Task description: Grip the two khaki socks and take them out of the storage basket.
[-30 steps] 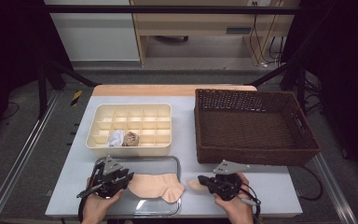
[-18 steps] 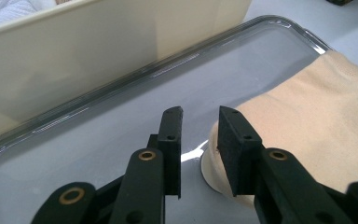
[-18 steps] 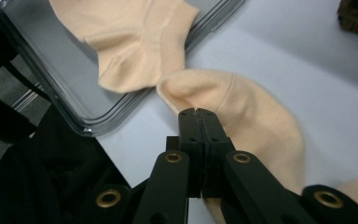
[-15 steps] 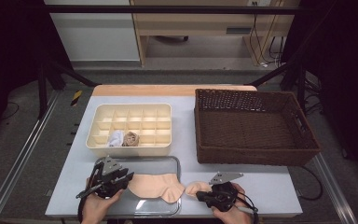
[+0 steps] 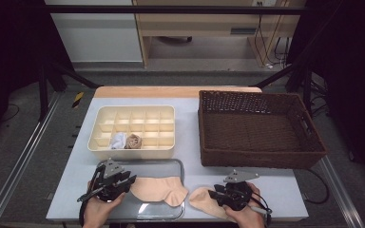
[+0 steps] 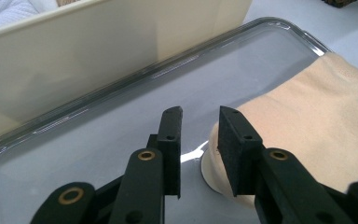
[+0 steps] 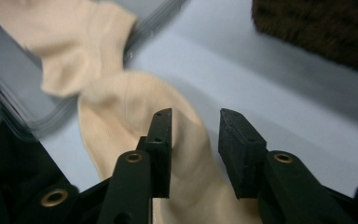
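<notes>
no readable writing anywhere, no brand or label on the cream divider box (image 5: 132, 124) or the brown wicker basket (image 5: 259, 128). two small bundles sit in the box's front row, a white one (image 5: 119, 140) and a brownish one (image 5: 134, 140), too small to make out (rolled fabric, it seems).

low in the frame, the beige sock (image 5: 160, 188) lies half on the clear tray (image 5: 178, 167), its far part spilling onto the table (image 5: 190, 107) at lower centre. the left gripper (image 5: 123, 181) sits at the sock's left end, jaws parted, fabric edge beside the right-hand jaw; whether it touches i cannot tell. the right gripper (image 5: 215, 195) hovers over the sock's other end at lower right, its jaws have just been opening, now spread with cloth beneath the gap, not pinched. that view is blurred.
</notes>
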`<action>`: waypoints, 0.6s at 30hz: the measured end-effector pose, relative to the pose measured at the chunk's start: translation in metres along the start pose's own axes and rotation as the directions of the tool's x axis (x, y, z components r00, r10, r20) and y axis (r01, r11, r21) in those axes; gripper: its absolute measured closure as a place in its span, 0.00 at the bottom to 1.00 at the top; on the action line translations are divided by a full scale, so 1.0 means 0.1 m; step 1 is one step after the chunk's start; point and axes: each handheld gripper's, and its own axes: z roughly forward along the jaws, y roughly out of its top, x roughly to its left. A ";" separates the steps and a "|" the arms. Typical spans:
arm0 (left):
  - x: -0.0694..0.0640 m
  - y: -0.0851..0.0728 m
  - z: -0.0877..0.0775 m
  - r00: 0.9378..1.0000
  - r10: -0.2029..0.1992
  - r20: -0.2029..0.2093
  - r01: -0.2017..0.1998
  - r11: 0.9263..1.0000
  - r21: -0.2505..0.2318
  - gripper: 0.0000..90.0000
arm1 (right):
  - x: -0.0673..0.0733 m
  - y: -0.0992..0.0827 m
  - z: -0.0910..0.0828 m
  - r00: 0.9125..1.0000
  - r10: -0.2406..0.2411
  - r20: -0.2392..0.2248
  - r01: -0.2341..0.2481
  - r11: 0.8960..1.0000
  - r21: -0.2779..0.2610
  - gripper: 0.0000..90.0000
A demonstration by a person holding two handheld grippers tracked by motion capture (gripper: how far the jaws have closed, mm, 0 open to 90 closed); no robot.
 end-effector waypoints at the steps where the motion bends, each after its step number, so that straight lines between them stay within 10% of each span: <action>1: 0.00 0.00 0.00 1.000 0.001 0.000 -0.001 1.000 -0.001 0.78 | 0.00 -0.02 0.02 1.000 -0.012 0.001 0.012 1.000 0.016 0.80; 3: 0.01 0.00 -0.01 1.000 0.000 -0.001 0.000 1.000 -0.001 0.78 | 0.02 0.01 0.04 0.999 -0.045 -0.002 0.045 0.998 0.036 0.96; 10: 0.00 0.01 0.01 1.000 -0.001 -0.003 0.001 1.000 -0.001 0.78 | -0.03 0.29 -0.04 0.995 -0.097 0.025 0.099 0.993 -0.069 0.97; 18: 0.02 0.01 -0.01 1.000 -0.004 -0.002 0.004 1.000 -0.003 0.78 | -0.16 0.36 0.15 0.996 -0.068 0.051 0.069 0.998 -0.008 0.92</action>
